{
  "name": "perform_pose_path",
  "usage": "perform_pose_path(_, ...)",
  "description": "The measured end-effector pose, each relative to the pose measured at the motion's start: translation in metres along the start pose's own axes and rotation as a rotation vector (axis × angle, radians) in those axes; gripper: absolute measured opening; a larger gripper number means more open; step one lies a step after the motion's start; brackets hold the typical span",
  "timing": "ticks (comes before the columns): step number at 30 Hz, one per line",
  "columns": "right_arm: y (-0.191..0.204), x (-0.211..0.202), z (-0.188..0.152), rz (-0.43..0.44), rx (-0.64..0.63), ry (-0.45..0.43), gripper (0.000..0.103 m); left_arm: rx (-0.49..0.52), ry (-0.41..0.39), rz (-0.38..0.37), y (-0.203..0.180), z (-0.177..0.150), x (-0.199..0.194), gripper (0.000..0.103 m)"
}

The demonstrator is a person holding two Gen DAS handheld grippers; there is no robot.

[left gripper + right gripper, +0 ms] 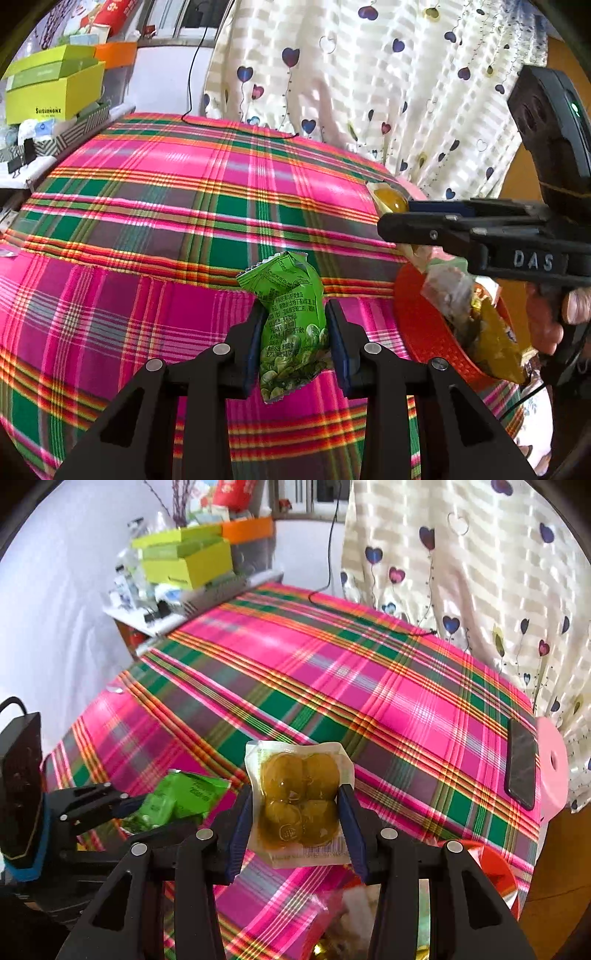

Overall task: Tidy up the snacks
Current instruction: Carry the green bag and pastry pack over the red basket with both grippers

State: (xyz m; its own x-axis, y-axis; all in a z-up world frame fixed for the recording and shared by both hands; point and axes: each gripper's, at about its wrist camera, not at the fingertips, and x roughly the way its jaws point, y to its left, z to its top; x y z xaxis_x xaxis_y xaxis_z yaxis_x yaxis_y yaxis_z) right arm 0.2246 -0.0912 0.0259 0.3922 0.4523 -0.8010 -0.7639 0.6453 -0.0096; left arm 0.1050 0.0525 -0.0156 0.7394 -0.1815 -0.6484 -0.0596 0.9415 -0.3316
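Observation:
My left gripper (295, 332) is shut on a green snack packet (293, 325) and holds it above the plaid tablecloth. It also shows in the right wrist view (177, 799), at the lower left. My right gripper (295, 819) is shut on a clear vacuum pack of yellow-green fruit (299, 801), held above the cloth. In the left wrist view the right gripper (391, 218) is at the right, above a red basket (421, 332) that holds several snack packets. The basket's rim (495, 867) shows below my right gripper.
A pink, green and orange plaid cloth (332, 686) covers the table. A black phone (521, 762) lies near its right edge by a pink stool (552, 760). Yellow-green boxes (51, 88) and clutter stand on a shelf at far left. A heart-print curtain (369, 92) hangs behind.

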Motion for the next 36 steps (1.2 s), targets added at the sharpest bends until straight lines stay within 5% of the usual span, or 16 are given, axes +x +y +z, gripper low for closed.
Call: perform_pose_path(36,-0.034,-0.1,-0.09,-0.02,0.215,-0.189,0.044,0.148,-0.053,-0.104,-0.091,-0.001,-0.032,0.034)
